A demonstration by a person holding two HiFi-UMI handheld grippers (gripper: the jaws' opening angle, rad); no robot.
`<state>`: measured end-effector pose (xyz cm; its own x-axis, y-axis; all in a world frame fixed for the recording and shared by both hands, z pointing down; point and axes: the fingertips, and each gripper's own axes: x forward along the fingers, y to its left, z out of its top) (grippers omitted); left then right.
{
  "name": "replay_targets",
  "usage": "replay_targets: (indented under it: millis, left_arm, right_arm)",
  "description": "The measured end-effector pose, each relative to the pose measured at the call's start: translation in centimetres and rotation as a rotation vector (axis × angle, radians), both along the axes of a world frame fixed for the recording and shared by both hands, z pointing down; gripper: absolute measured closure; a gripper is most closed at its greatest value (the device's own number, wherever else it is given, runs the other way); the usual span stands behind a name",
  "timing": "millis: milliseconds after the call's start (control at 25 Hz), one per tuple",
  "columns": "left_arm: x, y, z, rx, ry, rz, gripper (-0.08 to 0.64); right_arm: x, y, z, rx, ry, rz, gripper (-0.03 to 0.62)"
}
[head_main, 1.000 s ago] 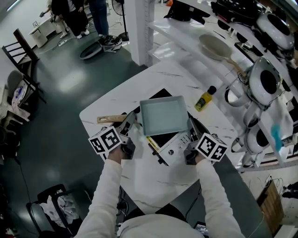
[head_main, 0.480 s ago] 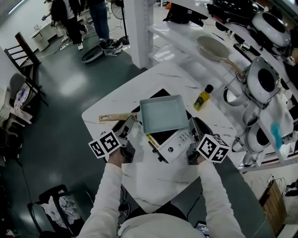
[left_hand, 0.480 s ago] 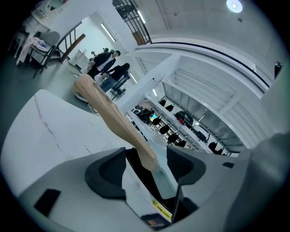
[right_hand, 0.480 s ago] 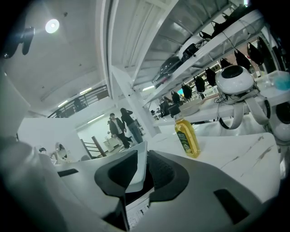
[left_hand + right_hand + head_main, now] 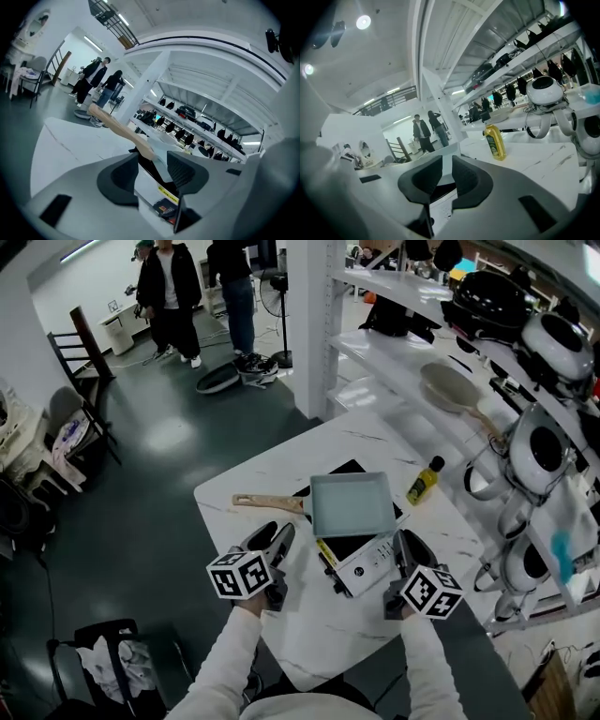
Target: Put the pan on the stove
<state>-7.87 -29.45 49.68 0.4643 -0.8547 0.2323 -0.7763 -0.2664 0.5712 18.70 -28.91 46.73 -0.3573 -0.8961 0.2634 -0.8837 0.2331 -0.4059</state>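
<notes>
Square pale pan resting flat on the black top of the stove, mid white marbled surface. Wooden handle sticking out toward 9 o'clock, past the stove's edge.

Left tool at 7 o'clock of the pan, just short of the handle and touching nothing. Released, jaws closing on empty air, with handle and pan showing beyond them in the left gripper view.

Right tool at 5 o'clock of the pan, beside the stove's right front corner. Jaws a narrow slit apart, clamping nothing.

Yellow bottle standing upright at 2 o'clock of the stove, label print too small to read. Yellow strip label on the stove's white front, dark red-marked sticker below it, both illegible. Black-and-white square markers on both tools.
</notes>
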Motion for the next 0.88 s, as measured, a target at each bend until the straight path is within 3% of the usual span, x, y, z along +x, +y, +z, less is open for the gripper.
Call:
replay_targets:
  millis: [600, 880]
  left_arm:
    - [3.3, 4.8, -4.2, 0.144, -0.156, 0.122, 0.511]
    - [3.2, 6.6, -5.9, 0.212, -0.202, 0.143, 0.537]
  right_arm:
    - [-5.6, 6.1, -0.2, 0.035, 0.044, -0.062, 0.543]
    - [-7.0, 8.3, -1.4, 0.078, 0.054, -0.064, 0.565]
